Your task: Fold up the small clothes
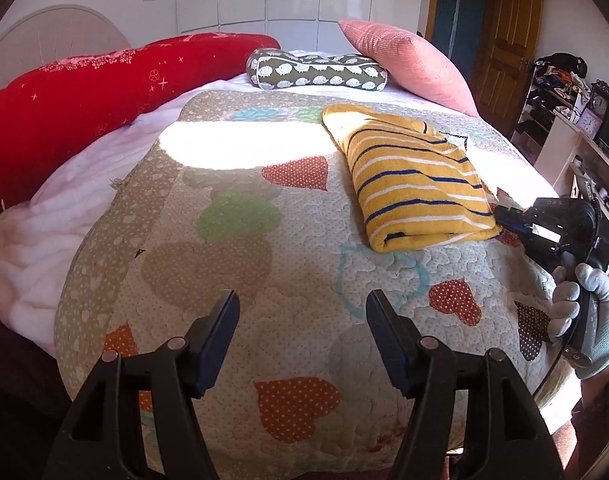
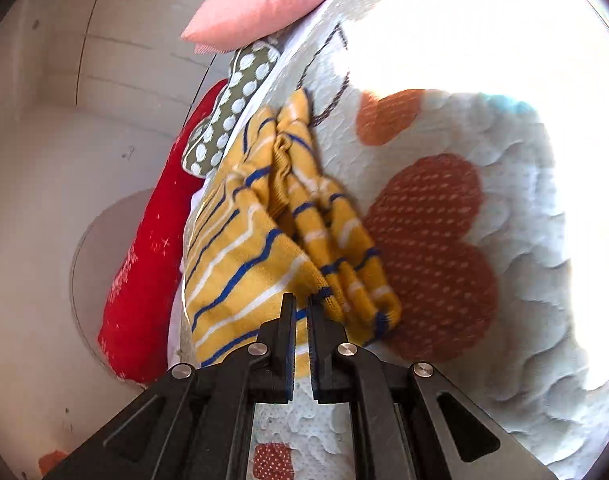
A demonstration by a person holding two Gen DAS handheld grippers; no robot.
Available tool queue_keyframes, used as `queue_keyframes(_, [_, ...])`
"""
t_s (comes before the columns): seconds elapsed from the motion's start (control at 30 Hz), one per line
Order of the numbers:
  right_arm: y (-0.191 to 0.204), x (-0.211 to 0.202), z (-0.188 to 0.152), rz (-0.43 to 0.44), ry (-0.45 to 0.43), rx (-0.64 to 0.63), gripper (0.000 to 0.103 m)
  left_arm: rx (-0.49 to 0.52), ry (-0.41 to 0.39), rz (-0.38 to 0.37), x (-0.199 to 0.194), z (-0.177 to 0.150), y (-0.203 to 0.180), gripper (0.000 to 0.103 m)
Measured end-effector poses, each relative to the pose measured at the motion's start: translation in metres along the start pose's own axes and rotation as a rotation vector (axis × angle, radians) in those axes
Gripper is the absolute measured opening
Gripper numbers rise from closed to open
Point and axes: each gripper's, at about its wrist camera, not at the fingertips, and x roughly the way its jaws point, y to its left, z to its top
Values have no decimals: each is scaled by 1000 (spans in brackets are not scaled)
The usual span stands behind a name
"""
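Observation:
A yellow garment [image 1: 412,184] with blue and white stripes lies folded on the right half of the heart-patterned quilt [image 1: 232,264]. My left gripper [image 1: 302,296] hangs open over bare quilt in front of it, with nothing between its fingers. My right gripper [image 1: 498,214], held by a gloved hand [image 1: 592,312], meets the garment's right edge. In the right wrist view the right gripper [image 2: 301,300] is shut, and the striped garment [image 2: 244,264] bunches at its tips, a thin edge of cloth pinched between the pads.
A red bolster [image 1: 84,92] runs along the left side of the bed. A green hedgehog-print pillow [image 1: 316,70] and a pink cushion [image 1: 408,60] lie at the far end. Cluttered shelves [image 1: 564,100] stand beyond the bed's right edge.

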Motion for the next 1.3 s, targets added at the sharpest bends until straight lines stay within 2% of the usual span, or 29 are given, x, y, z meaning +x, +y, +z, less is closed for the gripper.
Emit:
queue_keyframes(0.03, [0,-13,0,-63,-28,-15,13,12,-37,21,-6,0,-3,74])
queue_keyframes(0.07, [4,-24,-3,-118,-48,-49,16,19,-77,36,-11,1,-6,78])
queue_keyframes(0.13, [16,-50,-12,-163,-94,-143,18,25,-166,52,-25,2,-11,84])
queue_keyframes(0.2, [35,-72,-31,-222,-146,-260,19,25,-253,67,-41,2,-17,97])
queue_keyframes(0.27, [56,-94,-54,-304,-232,-387,23,34,-332,88,-57,1,-25,103])
queue_keyframes(0.3, [65,-103,-66,-354,-290,-437,35,41,-362,105,-63,2,-28,103])
queue_keyframes(0.33, [71,-115,-78,-413,-357,-474,59,51,-380,125,-67,2,-33,103])
queue_keyframes(0.37, [75,-126,-86,-458,-420,-493,73,61,-385,142,-70,4,-38,103])
queue_keyframes(0.4, [78,-132,-94,-483,-479,-502,94,74,-381,141,-72,8,-42,103])
queue_keyframes(0.47, [79,-146,-100,-484,-560,-514,96,92,-347,85,-69,17,-48,103])
queue_keyframes(0.57, [69,-168,-96,-521,-588,-496,96,74,-271,27,-58,26,-53,103])
queue_keyframes(0.67, [71,-168,-104,-537,-590,-523,96,41,-207,12,-46,23,-53,103])
queue_keyframes(0.83, [68,-138,-124,-537,-447,-592,96,31,-115,16,-29,4,-56,103])
queue_keyframes(1.0, [69,-103,-141,-549,-317,-626,96,50,-89,12,-25,-4,-58,103])
queue_keyframes(1.3, [75,-83,-156,-588,-263,-697,96,51,-42,-5,-17,-12,-57,103])
